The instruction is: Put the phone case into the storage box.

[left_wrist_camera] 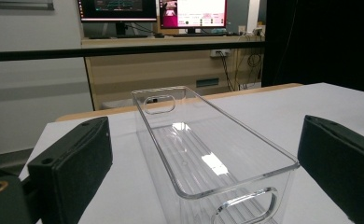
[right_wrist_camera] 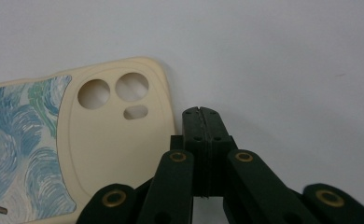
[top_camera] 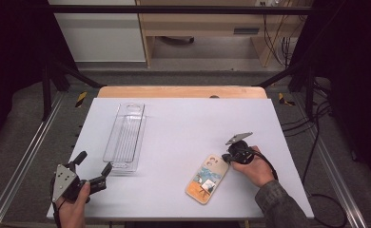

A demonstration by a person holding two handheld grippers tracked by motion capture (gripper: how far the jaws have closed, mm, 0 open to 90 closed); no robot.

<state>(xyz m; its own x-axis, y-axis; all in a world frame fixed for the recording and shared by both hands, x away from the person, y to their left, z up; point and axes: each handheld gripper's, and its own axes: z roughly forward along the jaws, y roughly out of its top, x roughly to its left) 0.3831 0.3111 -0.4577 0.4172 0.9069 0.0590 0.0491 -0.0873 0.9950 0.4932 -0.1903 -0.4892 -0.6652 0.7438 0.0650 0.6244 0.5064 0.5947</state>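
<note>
A phone case (top_camera: 208, 178) with a painted blue-and-cream back is seen lying flat on the white counter (top_camera: 183, 128), right of centre and near the front edge, with its camera cut-outs at the far end. The right tool (top_camera: 227, 157) is held at that far end; in the right gripper view its jaws are seen pressed together with nothing between them, and their tip lies just beside the case's cream rim (right_wrist_camera: 164, 100), whether touching cannot be told. A clear plastic bin (top_camera: 125, 136), long and narrow and empty, stands well apart on the left half of the counter, lengthwise from near to far. The left tool (top_camera: 94, 166) is held at the bin's near end with its 2 jaws spread wide, and nothing is gripped; in the left gripper view the bin (left_wrist_camera: 208, 154) is seen between the 2 pads (left_wrist_camera: 77, 163), apart from both. The step in hand is judged to be a nudge of the case with the closed right tool, probably to shift it for a grasp. For the next move, the jaws would need to be opened and set over 1 edge of the thin case, which lies flush and may slide away.
</note>
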